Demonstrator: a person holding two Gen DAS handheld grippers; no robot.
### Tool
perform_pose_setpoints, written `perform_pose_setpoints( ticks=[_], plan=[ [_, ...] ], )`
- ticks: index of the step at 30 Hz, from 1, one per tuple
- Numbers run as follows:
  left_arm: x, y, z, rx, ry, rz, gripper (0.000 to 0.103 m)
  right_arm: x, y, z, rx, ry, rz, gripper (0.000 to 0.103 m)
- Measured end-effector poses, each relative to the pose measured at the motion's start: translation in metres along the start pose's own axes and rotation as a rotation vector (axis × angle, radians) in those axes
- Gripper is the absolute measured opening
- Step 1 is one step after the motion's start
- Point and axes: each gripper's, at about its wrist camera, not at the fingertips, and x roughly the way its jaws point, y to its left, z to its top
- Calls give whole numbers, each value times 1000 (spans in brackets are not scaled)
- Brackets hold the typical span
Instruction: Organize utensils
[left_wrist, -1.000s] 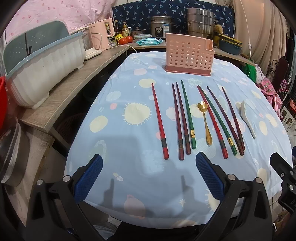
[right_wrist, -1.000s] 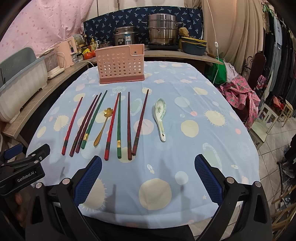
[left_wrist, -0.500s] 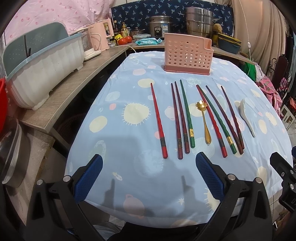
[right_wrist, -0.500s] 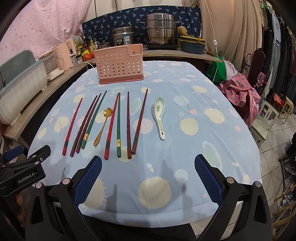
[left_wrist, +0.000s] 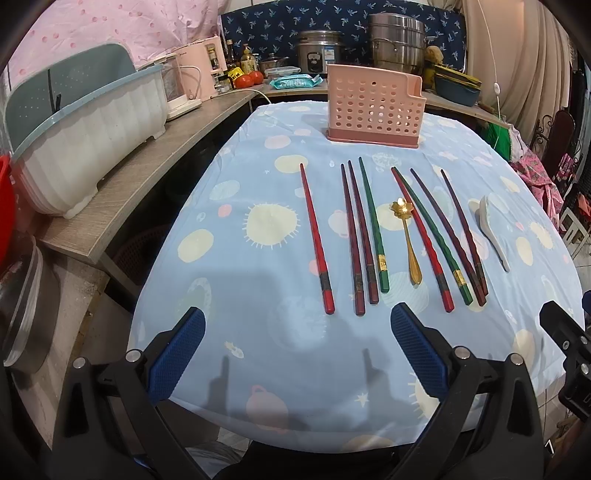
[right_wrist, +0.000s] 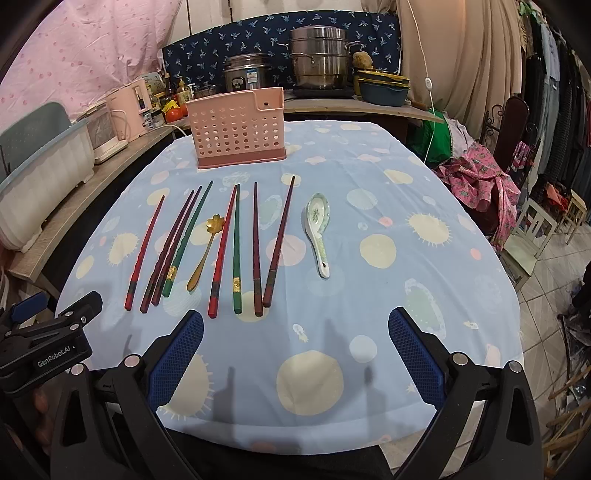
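Several red, maroon and green chopsticks (left_wrist: 369, 229) (right_wrist: 236, 251) lie side by side on the blue patterned tablecloth. Among them rests a gold flower spoon (left_wrist: 406, 236) (right_wrist: 205, 254). A white ceramic spoon (left_wrist: 493, 230) (right_wrist: 318, 230) lies at the right end of the row. Behind them stands a pink perforated utensil holder (left_wrist: 373, 107) (right_wrist: 238, 127). My left gripper (left_wrist: 297, 332) hovers open near the table's front edge, below the leftmost chopsticks. My right gripper (right_wrist: 295, 332) is open too, just short of the chopstick ends. Neither holds anything.
A wooden counter (left_wrist: 147, 173) runs along the left with a white dish rack (left_wrist: 81, 140) and a pink appliance (left_wrist: 207, 62). Steel pots (right_wrist: 317, 62) stand at the back. A chair with pink cloth (right_wrist: 480, 173) sits to the right.
Both grippers have drifted slightly forward and lower toward the table; the utensils have not moved.
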Motion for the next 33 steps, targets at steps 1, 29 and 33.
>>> perform_pose_setpoints(
  ticks=[1, 29, 33],
  plan=[
    [0, 0, 0, 1, 1, 0, 96, 0, 0, 0, 2, 1, 0, 96],
    [7, -2, 1, 7, 26, -6, 96, 7, -6, -2, 33, 13, 3, 96],
    [13, 0, 3, -3, 41, -11, 96, 12, -9, -1, 39, 24, 2, 96]
  ],
)
